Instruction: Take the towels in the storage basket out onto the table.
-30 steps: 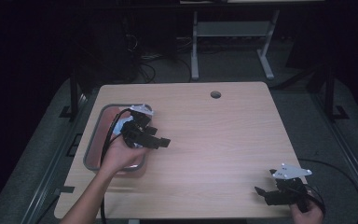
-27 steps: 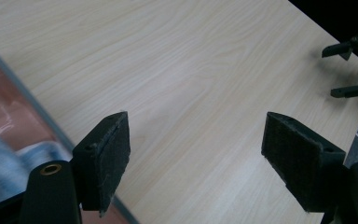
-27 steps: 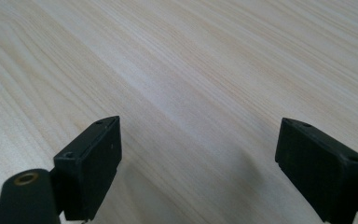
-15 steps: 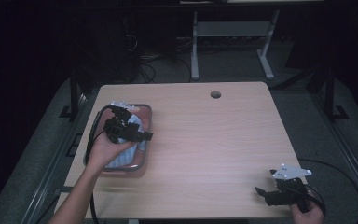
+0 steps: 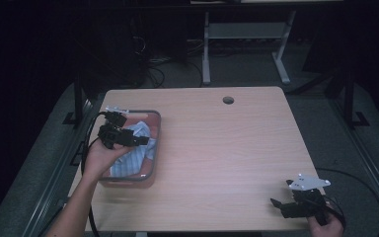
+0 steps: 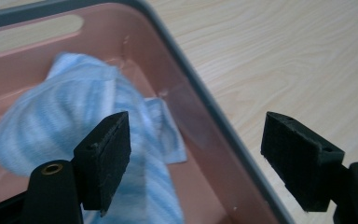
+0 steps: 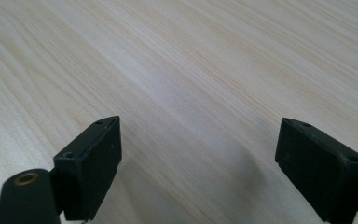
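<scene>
Leftward went the left gripper (image 5: 140, 141), jaws spread over blue cloth (image 6: 79, 112) (no lettering); right gripper (image 5: 276, 203) released.

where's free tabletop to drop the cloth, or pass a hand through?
Most of the table is bare: the whole stretch from the bin rightward to the far edge, between the cable hole and the right gripper at the near right corner. Crowded only at the left edge, where the left gripper hangs open over the cloth in the bin.

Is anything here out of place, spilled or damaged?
Nothing stands out. The striped cloth lies crumpled inside the pink bin, with none of it over the rim. The left gripper is open above it, and the right gripper is open over bare table.
</scene>
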Motion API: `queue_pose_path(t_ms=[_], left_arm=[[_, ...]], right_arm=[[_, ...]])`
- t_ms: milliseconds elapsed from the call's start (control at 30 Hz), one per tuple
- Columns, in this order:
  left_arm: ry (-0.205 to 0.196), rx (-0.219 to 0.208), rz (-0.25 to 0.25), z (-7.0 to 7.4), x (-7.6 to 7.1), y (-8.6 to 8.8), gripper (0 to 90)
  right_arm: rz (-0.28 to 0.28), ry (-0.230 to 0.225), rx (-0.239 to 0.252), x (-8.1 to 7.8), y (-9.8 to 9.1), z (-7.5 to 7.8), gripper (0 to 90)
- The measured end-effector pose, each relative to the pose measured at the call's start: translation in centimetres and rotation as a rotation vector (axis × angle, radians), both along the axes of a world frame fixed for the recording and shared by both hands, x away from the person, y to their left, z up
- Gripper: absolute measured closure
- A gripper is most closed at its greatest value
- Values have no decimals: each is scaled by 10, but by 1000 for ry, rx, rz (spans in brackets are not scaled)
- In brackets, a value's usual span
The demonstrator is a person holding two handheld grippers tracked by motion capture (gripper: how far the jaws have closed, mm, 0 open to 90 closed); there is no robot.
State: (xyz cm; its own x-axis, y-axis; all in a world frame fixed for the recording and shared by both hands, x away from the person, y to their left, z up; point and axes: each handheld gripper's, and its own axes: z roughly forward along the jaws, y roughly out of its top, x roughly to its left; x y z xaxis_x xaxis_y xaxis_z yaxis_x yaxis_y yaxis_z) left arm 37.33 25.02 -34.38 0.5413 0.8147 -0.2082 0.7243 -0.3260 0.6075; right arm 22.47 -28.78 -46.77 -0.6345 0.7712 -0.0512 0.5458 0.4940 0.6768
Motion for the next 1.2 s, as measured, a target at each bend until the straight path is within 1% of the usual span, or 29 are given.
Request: queue_pose_path(t_ms=[100, 133, 167, 200, 233, 267, 300, 333, 367, 400, 433, 500, 567, 600, 633, 667, 733, 833, 900, 933, 967, 1000, 1067, 1133, 1167, 1200], left_arm=[[4, 31, 36, -4, 5, 6, 237], [6, 34, 47, -5, 5, 7, 237], [7, 36, 55, -6, 6, 8, 237], [12, 52, 58, -9, 7, 8, 237], [12, 52, 58, -9, 7, 8, 237], [20, 76, 67, -14, 9, 7, 237], [22, 88, 73, -15, 9, 6, 237], [22, 115, 92, -17, 9, 5, 238], [22, 115, 92, -17, 9, 5, 240], [21, 188, 111, -23, 11, 1, 241], [21, 188, 111, -23, 11, 1, 241], [51, 209, 126, -31, 14, -1, 242], [72, 247, 136, -36, 17, -4, 241], [84, 252, 134, -38, 19, -5, 242], [84, 252, 134, -38, 19, -5, 244], [98, 260, 137, -41, 21, -7, 255], [113, 292, 134, -46, 23, -13, 306], [138, 344, 145, -54, 28, -19, 315], [151, 378, 153, -58, 31, -21, 346], [157, 388, 156, -59, 32, -22, 365], [157, 388, 156, -59, 32, -22, 383], [176, 409, 161, -63, 35, -23, 400], [190, 424, 166, -66, 36, -25, 436], [192, 446, 166, -68, 38, -26, 468], [192, 446, 166, -68, 38, -26, 489], [194, 461, 164, -70, 38, -27, 505]], right_arm=[[9, -3, -7, 0, 0, 1, 139], [10, -5, -9, 0, 0, 1, 138], [10, -6, -9, 0, 0, 1, 138], [7, -5, -7, -1, 0, 1, 138], [5, -4, -5, -1, 0, 1, 138], [6, -5, -5, -1, 0, 1, 138], [7, -4, -7, -1, 0, 1, 139], [8, -5, -8, -1, 0, 1, 139], [8, -5, -8, -1, 0, 1, 139], [6, -5, -4, -1, 0, 1, 139], [7, -7, -4, -1, 0, 1, 139], [3, -8, -2, -2, 0, 1, 139], [2, -8, -2, -2, 0, 1, 139], [2, -5, -1, -2, 0, 1, 139], [5, -4, -6, -2, 0, 1, 139], [7, -5, -8, -1, 0, 1, 139], [10, -8, -7, -1, 1, 1, 138], [11, -8, -8, -1, 1, 1, 139], [7, -8, -2, -1, 1, 1, 138], [7, -7, -1, -2, 1, 1, 139], [8, -7, -1, -2, 1, 1, 139], [8, -8, -3, -2, 1, 1, 138], [10, -9, -2, -2, 1, 1, 138], [11, -9, -2, -2, 1, 1, 138], [11, -9, -2, -2, 1, 1, 138], [16, -11, -6, -2, 2, 2, 138]])
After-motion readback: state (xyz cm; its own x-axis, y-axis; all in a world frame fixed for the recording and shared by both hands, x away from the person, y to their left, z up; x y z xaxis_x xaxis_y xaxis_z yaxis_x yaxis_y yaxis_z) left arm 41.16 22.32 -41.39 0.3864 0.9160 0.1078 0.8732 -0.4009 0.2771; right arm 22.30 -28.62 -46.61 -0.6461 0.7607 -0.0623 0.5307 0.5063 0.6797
